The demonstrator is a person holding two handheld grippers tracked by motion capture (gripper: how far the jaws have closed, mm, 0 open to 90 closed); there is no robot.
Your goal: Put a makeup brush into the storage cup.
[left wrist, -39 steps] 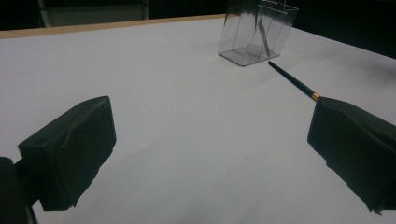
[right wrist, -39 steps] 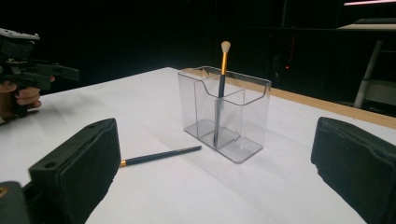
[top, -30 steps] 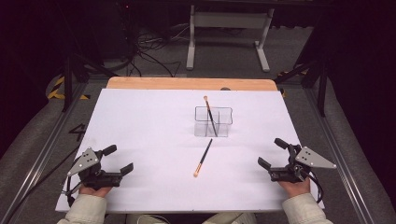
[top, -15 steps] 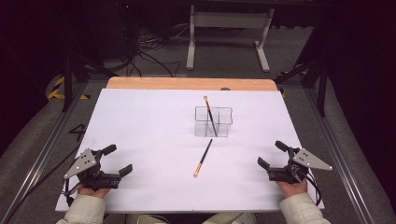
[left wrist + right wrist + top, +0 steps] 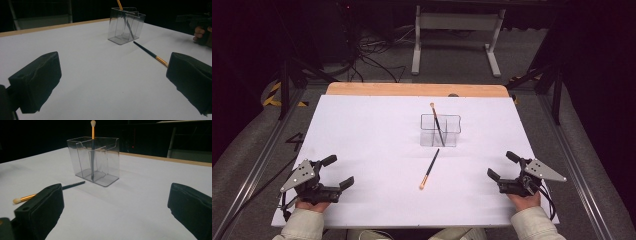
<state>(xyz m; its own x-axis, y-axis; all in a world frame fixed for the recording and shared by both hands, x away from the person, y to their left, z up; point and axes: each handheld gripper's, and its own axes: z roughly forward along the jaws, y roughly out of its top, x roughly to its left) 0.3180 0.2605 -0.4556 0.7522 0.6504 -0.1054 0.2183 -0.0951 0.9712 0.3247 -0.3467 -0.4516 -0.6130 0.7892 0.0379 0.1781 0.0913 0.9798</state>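
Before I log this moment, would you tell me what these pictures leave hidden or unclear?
- Loose brush: left gripper view, its pale tip sits behind the black jaw of the left gripper.
- Same brush: right gripper view, part of its handle is behind a jaw of the right gripper.
- Standing brush in the clear holder: its lower end is blurred by the plastic walls.
- Its top: cut off by the left gripper view's upper edge.

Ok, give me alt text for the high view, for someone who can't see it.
A clear plastic organizer stands mid-table on a white sheet with one makeup brush leaning inside it, and a second makeup brush lies flat just in front. The left gripper and the right gripper, both open and empty, are held at the near corners.
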